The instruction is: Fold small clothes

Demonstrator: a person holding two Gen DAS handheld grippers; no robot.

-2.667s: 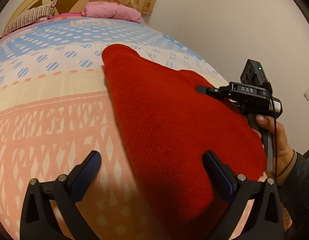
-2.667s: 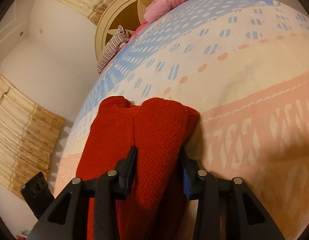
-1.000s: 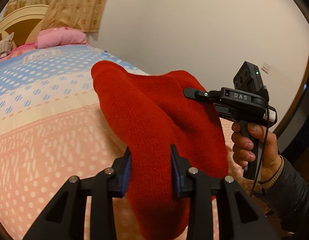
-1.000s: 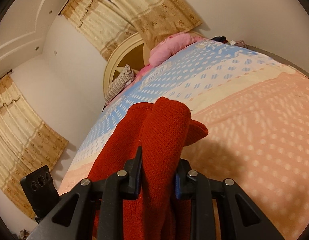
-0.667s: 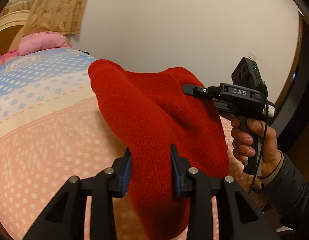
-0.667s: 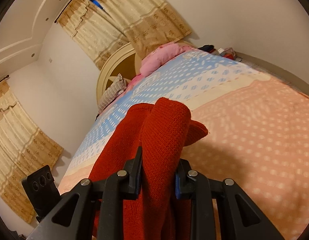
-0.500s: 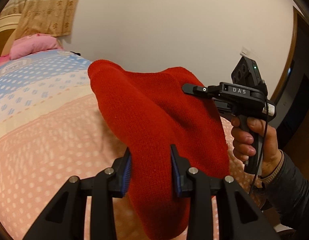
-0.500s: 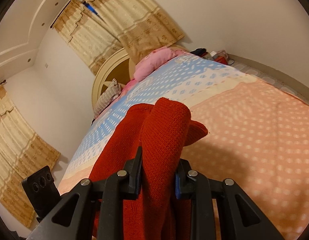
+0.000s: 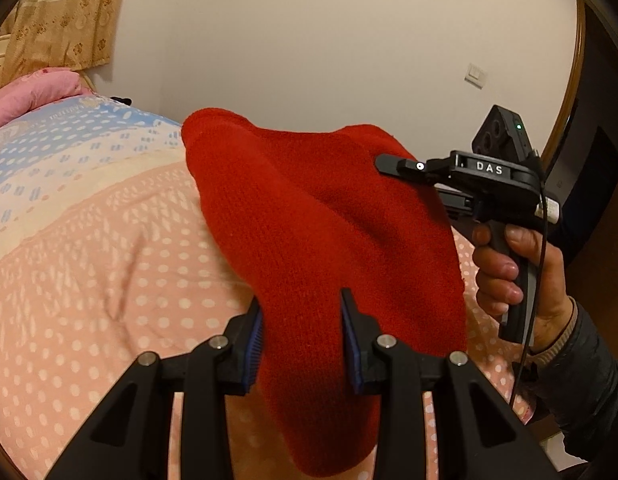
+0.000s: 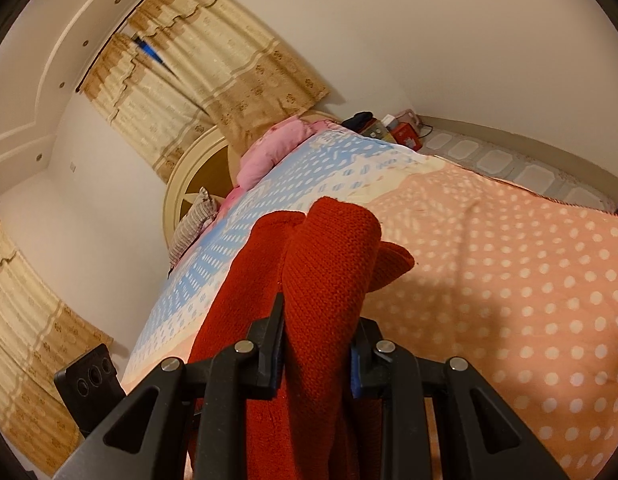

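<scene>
Sweater [image 9: 309,220], red knit, held up above the bedspread [image 9: 109,240], filling frame centre. Left gripper [image 9: 301,340] clamped on its lower fold; right gripper [image 10: 317,344] clamped on another bunched fold, bottom centre.

We see a solid red knit garment [image 9: 321,216] over a bedspread [image 9: 109,264] of peach with white dots, then cream and blue dotted bands. A pink pillow [image 9: 33,92] and beige floral-patterned curtains [image 10: 213,80] sit behind.
</scene>
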